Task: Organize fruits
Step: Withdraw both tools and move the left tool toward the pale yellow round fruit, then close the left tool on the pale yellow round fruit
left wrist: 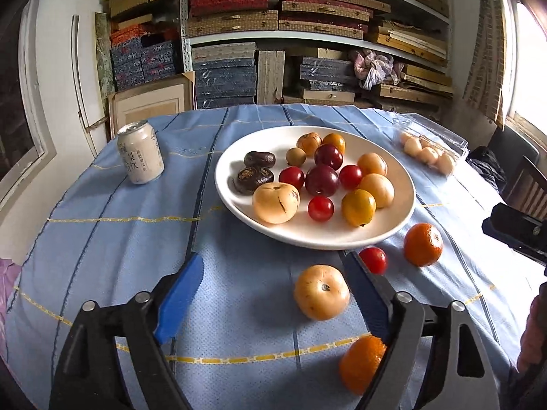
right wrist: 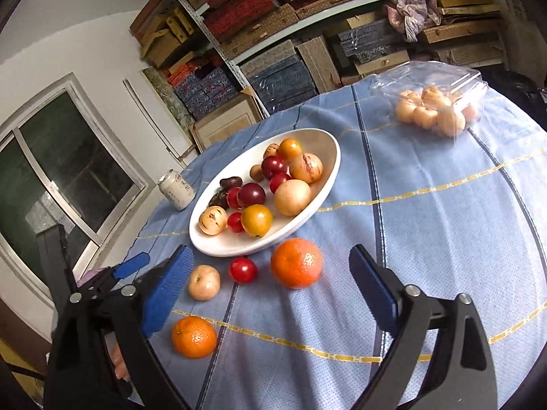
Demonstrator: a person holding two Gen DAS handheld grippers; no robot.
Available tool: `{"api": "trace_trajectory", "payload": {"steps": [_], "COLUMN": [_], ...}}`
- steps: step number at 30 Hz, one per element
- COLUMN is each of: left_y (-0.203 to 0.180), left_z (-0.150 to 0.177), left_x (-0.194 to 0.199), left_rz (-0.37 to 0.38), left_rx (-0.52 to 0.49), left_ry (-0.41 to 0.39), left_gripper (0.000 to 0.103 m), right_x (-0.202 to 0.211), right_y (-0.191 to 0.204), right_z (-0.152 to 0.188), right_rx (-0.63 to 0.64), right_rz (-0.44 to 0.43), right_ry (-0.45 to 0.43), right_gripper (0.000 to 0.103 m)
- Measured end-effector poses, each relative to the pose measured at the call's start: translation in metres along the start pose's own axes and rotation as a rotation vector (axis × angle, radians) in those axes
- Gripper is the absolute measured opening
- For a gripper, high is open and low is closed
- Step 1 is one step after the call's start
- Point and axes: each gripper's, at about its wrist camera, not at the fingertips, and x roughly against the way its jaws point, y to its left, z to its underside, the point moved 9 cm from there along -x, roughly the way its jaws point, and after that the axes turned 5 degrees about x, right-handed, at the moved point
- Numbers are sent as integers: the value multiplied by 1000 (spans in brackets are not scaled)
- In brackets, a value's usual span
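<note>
A white plate (left wrist: pixel 396 174) (right wrist: pixel 328 147) holds several fruits: red, yellow-orange, tan and dark ones. On the blue cloth in front of it lie a tan fruit (left wrist: pixel 321 292) (right wrist: pixel 204 282), a small red fruit (left wrist: pixel 373 259) (right wrist: pixel 242 270) and two oranges, one farther (left wrist: pixel 423 244) (right wrist: pixel 296 263) and one nearer (left wrist: pixel 360 364) (right wrist: pixel 194 337). My left gripper (left wrist: pixel 273 294) is open and empty, the tan fruit between its fingers near the right one. My right gripper (right wrist: pixel 270 287) is open and empty, just behind the loose fruits.
A white drink can (left wrist: pixel 140 157) (right wrist: pixel 176 189) stands left of the plate. A clear plastic box of pale fruits (left wrist: pixel 430 153) (right wrist: pixel 434 109) sits at the table's far right. Shelves of stacked boxes (left wrist: pixel 307 34) stand behind the round table. A window (right wrist: pixel 68 171) is at left.
</note>
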Motion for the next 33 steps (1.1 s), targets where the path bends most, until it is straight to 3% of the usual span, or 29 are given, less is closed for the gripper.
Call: {"api": "trace_trajectory", "payload": {"steps": [12, 19, 33], "left_y": [-27, -17, 12], "left_z": [19, 21, 22], "left_x": [-20, -35, -37], "left_rz": [-31, -20, -50], "left_rx": [-162, -117, -80], "left_ry": [27, 77, 101], "left_gripper": [85, 86, 87], "right_x": [-4, -8, -13], "right_y": [7, 6, 6], "right_z": [2, 4, 9], "right_rx": [13, 14, 29], "right_rz": [17, 23, 32], "right_ry": [15, 28, 41], "right_gripper": [93, 93, 93]}}
